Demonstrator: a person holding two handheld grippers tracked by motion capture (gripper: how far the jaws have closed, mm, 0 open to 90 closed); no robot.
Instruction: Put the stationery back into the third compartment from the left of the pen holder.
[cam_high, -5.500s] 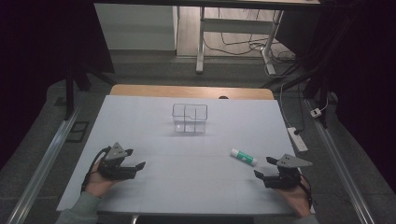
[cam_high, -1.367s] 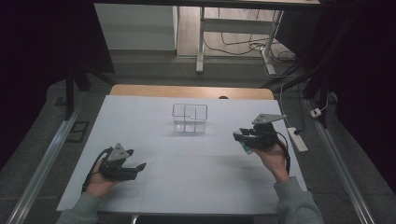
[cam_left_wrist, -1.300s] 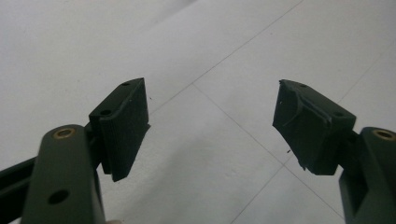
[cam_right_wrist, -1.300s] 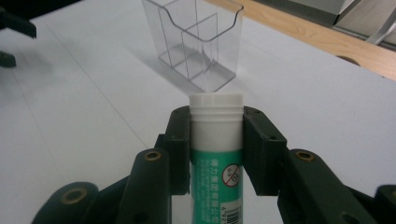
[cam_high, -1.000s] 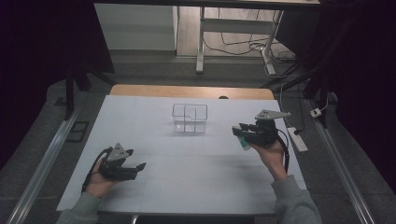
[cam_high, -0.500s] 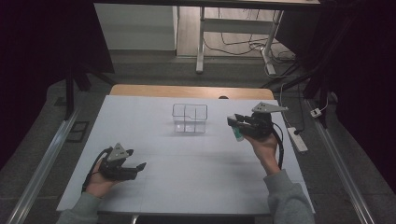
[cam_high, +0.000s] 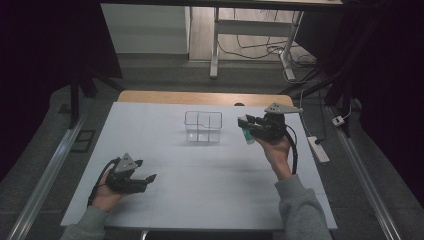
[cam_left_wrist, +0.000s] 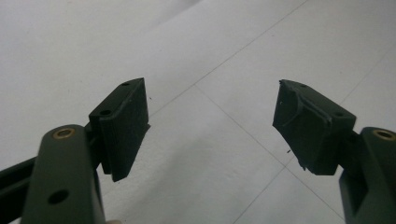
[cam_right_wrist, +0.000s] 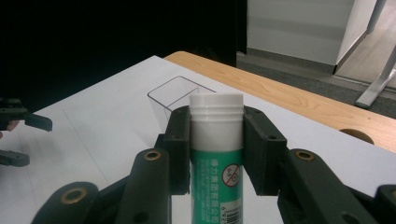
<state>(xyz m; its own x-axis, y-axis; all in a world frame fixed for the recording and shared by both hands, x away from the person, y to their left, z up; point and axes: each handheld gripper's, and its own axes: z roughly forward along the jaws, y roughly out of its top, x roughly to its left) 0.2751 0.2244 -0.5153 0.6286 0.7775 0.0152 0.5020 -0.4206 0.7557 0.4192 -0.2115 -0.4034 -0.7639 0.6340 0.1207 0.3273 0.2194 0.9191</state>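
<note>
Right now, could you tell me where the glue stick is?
In the high view the glue stick is clamped in the right hand-held gripper, raised above the table just right of the clear box.

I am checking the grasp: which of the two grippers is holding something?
The right gripper, raised beside the clear container, is shut on the green-and-white glue stick. The left gripper stands open over the table, with nothing between its pads.

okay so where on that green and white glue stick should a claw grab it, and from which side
Best on the round body just under the white cap, pads on two opposite sides. The right claw does so now: the glue stick stands upright between its pads, cap above them. The straight, even barrel suits flat pads; the ridged cap could slip or turn.
</note>
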